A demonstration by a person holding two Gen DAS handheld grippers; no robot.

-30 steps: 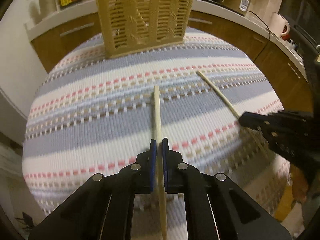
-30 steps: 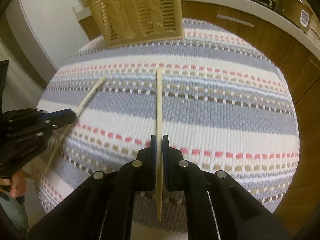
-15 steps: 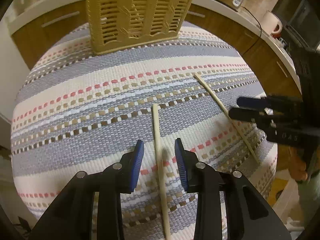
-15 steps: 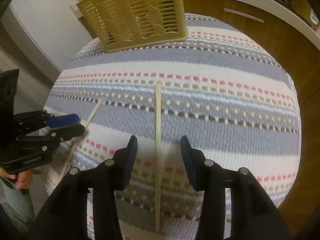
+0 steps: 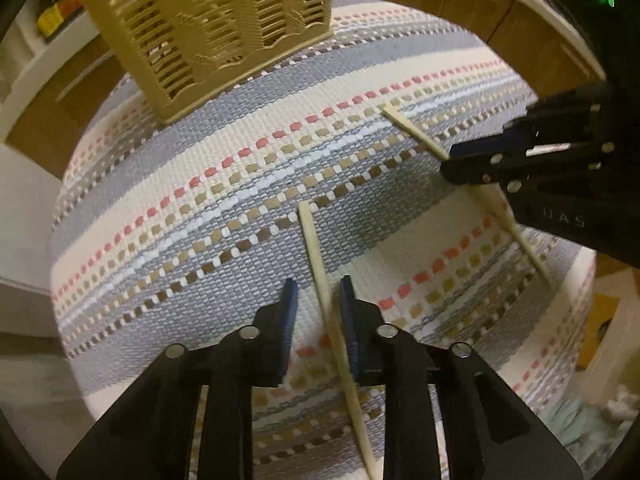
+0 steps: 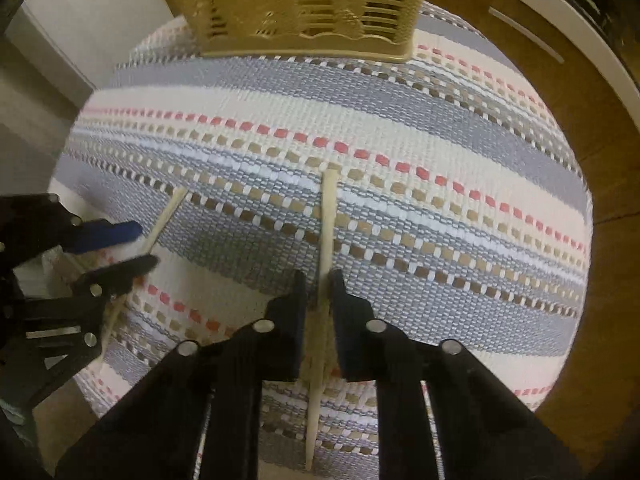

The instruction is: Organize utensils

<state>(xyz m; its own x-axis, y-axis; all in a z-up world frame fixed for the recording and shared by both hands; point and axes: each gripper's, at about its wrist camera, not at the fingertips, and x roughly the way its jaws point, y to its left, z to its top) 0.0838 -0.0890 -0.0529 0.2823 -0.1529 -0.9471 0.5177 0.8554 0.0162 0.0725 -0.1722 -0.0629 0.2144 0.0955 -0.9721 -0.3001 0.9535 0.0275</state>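
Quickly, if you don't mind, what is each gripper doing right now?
Left gripper: open, jaws straddling a chopstick on the striped cloth, not clamped.
Right gripper: jaws nearly closed around the other chopstick; firm grip cannot be told.

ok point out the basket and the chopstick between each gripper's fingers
basket (image 5: 224, 36), left wrist view, on its slatted front wall
left chopstick (image 5: 316, 248), left wrist view, on the shaft ahead of the fingers
right chopstick (image 6: 328, 216), right wrist view, on the shaft ahead of the fingers
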